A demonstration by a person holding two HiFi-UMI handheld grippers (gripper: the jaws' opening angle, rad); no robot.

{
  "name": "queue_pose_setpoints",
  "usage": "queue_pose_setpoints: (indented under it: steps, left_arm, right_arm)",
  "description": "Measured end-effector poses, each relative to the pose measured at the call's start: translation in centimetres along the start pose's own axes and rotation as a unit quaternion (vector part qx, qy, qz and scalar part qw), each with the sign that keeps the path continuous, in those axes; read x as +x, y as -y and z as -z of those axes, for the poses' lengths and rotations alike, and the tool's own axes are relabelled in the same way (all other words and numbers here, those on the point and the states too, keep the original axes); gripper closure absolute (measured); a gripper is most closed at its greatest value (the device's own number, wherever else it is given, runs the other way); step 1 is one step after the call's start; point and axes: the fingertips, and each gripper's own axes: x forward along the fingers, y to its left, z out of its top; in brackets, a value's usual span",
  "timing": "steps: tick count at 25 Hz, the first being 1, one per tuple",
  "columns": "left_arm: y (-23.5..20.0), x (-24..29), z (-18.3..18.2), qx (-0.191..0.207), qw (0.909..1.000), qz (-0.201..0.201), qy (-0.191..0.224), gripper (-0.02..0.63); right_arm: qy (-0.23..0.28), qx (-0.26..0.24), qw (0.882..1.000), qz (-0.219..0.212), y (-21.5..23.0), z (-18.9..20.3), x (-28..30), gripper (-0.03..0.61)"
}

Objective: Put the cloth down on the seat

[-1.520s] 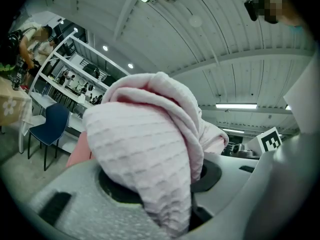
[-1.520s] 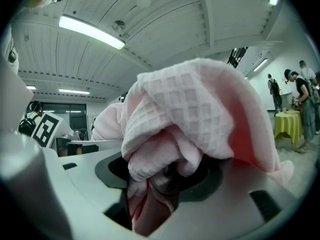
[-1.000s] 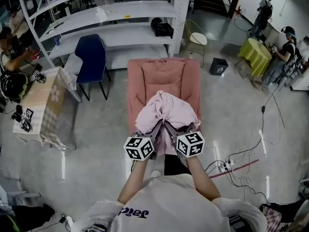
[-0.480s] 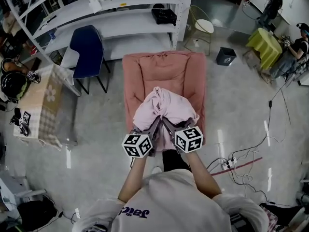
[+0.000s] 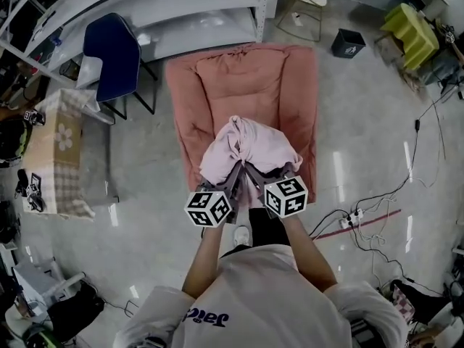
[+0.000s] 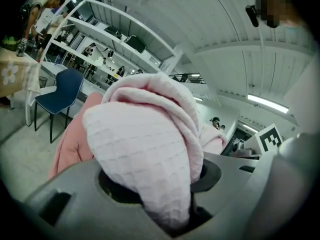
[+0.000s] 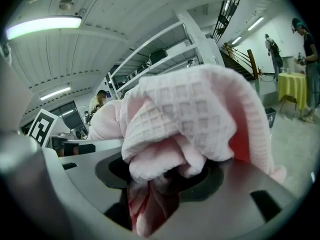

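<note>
Left gripper [image 5: 231, 183], right gripper [image 5: 254, 181] both clenched on cloth [image 5: 246, 145], carried lower, further over seat [image 5: 245, 93]

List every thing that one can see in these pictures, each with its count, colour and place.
cloth: one, pale pink, bunched over the armchair's seat
armchair: one, salmon pink, centre, in front of the shelving
blue chair: one, dark blue, left of the armchair
shelving: one, white, top
side table: one, beige checked cover, left edge
bin: one, black, upper right
yellow table: one, yellow-green cover, top right
cables: several, dark and red, floor at right
left claw: one, grey, shut on the cloth
right claw: one, grey, shut on the cloth
</note>
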Motion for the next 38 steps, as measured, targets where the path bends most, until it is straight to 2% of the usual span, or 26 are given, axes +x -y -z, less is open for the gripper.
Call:
queue_pose_setpoints:
  steps: [11, 23, 33, 38]
  left_arm:
    - [-7.1, 6.5, 5.2, -0.024, 0.9964, -0.039, -0.071, 0.397]
    - [-12.1, 12.2, 11.0, -0.058, 0.9887, -0.063, -0.123, 0.397]
    - [-14.5, 15.6, 15.9, -0.073, 0.9820, -0.078, -0.156, 0.397]
    - [-17.3, 16.9, 18.9, -0.092, 0.9770, -0.082, -0.174, 0.397]
  right_arm:
    - [-0.055, 0.081, 0.995, 0.028, 5.7, 5.8, 7.4, 0.339]
    - [-0.109, 0.116, 0.987, 0.029, 11.4, 11.4, 12.8, 0.337]
    - [-0.133, 0.147, 0.979, 0.035, 15.3, 16.1, 15.1, 0.337]
    - [-0.151, 0.162, 0.974, 0.041, 16.6, 19.4, 17.4, 0.337]
